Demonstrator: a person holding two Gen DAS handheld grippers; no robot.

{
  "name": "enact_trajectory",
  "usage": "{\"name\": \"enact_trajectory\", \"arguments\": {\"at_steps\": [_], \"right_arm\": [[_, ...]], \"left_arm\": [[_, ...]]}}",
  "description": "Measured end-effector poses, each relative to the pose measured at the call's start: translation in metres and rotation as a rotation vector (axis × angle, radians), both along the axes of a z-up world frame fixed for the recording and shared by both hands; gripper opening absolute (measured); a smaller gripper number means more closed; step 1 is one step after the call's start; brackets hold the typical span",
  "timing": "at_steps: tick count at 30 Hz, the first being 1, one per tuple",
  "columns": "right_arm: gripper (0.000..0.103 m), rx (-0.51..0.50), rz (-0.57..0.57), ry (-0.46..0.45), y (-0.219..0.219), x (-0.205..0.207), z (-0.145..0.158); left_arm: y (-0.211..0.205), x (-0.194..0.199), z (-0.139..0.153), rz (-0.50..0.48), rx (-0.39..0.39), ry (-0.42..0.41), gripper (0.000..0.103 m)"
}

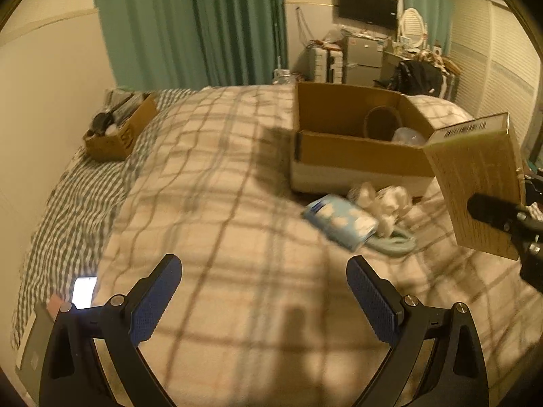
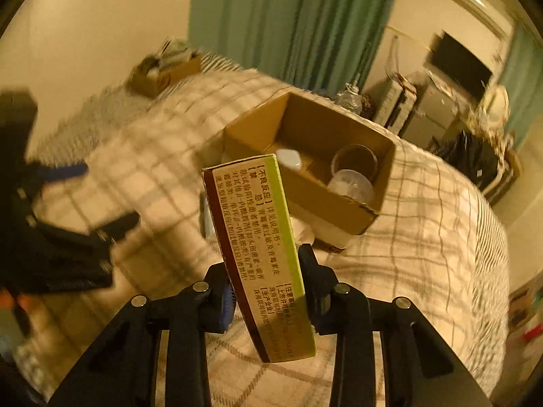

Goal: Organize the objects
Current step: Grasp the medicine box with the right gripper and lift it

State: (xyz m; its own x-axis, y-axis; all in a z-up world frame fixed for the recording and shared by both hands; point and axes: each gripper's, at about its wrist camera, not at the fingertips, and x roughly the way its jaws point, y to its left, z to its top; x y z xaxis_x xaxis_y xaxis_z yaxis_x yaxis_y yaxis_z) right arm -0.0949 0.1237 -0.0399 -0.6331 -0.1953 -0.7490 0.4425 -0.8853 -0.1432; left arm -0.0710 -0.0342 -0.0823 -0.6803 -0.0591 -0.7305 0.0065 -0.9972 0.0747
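We see the bed (image 1: 237,176) under a plaid blanket, and on it the big cardboard box (image 1: 356,156), our landmark. Inside that box sit a brown basket (image 2: 354,161), a clear plastic cup (image 2: 351,183) and a white-capped bottle (image 2: 288,159). In front of the box lie a blue cloud-print packet (image 1: 339,220) and white cloth (image 1: 383,200). Far left of the box stands a smaller carton (image 1: 118,132). Our right claw (image 2: 266,291) pinches a printed medicine box (image 2: 261,254) in the air before the box. Our left claw (image 1: 264,291) hangs spread wide, holding nothing.

The medicine carton (image 2: 261,254) hides the blue pack behind it; the left tongs (image 2: 61,200) blur.
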Motion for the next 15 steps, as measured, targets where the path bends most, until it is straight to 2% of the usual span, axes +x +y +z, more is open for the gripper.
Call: {"name": "enact_trajectory", "arguments": {"at_steps": [6,9,15], "right_arm": [[0.032,-0.098,-0.133,-0.050,0.036,-0.019,-0.003],[0.032,-0.128,-0.162,-0.077,0.048,-0.029,-0.014],[0.032,-0.166,-0.186,-0.114,0.058,-0.043,-0.037]], "left_arm": [[0.039,-0.028,-0.002,-0.086,0.017,-0.022,0.100],[0.057,-0.048,-0.016,-0.110,0.006,-0.068,0.100],[0.072,-0.080,-0.047,-0.098,0.004,-0.159,0.100]]}}
